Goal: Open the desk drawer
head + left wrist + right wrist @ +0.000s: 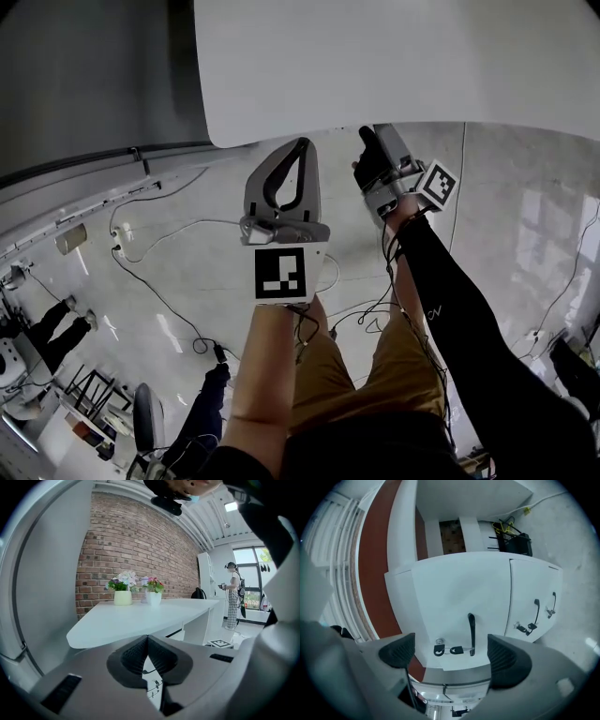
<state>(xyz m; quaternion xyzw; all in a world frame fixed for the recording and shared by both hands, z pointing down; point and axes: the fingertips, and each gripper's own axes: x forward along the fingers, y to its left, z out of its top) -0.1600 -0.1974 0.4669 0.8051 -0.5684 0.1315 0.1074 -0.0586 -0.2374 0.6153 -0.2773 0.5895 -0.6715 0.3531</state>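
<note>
The white drawer front [459, 597] fills the right gripper view, with a black bar handle [471, 634] and a lock with keys hanging from it [439, 649] beside the handle. My right gripper [452, 654] is open, a short way off, and the handle sits between its pads [506, 658] in view. From the head view the right gripper [375, 150] reaches under the white desk top [394, 66]. My left gripper [303, 146] hangs beside it, shut on nothing. Its pads [136, 653] meet in the left gripper view.
A second white cabinet front with two black handles [536, 611] stands right of the drawer. Cables [159, 248] trail over the pale floor. Flower pots [123, 597] stand on the desk top against a brick wall [136, 550]. A person [232, 599] stands far off.
</note>
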